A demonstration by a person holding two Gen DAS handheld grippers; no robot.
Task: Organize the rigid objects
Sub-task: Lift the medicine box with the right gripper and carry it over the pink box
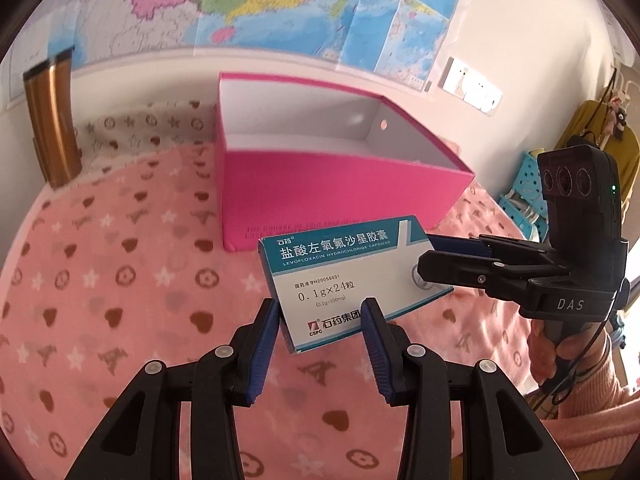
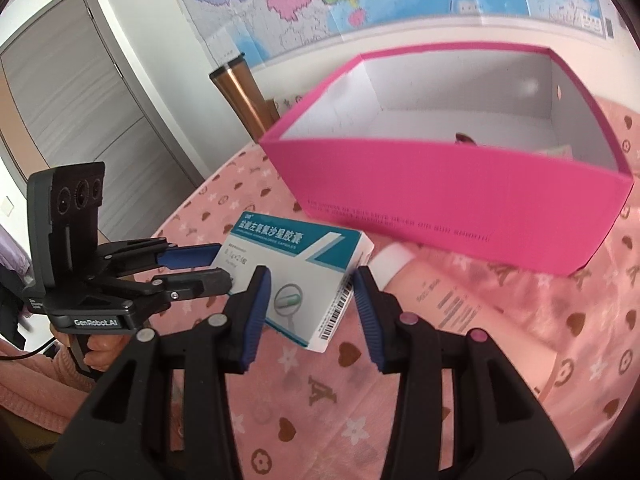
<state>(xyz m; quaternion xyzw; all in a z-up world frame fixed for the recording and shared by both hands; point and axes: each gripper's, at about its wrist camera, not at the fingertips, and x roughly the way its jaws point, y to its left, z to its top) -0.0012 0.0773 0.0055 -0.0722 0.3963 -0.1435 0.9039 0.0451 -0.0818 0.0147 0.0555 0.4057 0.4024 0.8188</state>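
Medicine box point(image 1: 348, 280), white and teal, hangs tilted above a pink patterned blanket point(image 1: 120, 280), pinched at one end by the left gripper point(image 1: 320, 320) and at the other by the right gripper point(image 2: 310, 292), each with its blue pads pressed on the carton. Just behind it stands an open pink storage box point(image 1: 320, 192). A pink tube point(image 2: 460, 300) lies on the blanket near that box's front wall; a copper tumbler point(image 1: 52, 120) stands well apart by the wall map point(image 1: 280, 0).

Glossy white-and-teal cardboard medicine box point(image 1: 352, 280); matt pink cardboard open box point(image 1: 340, 192); fuzzy pink patterned fleece blanket point(image 1: 120, 300); brushed copper metal tumbler point(image 1: 50, 120).
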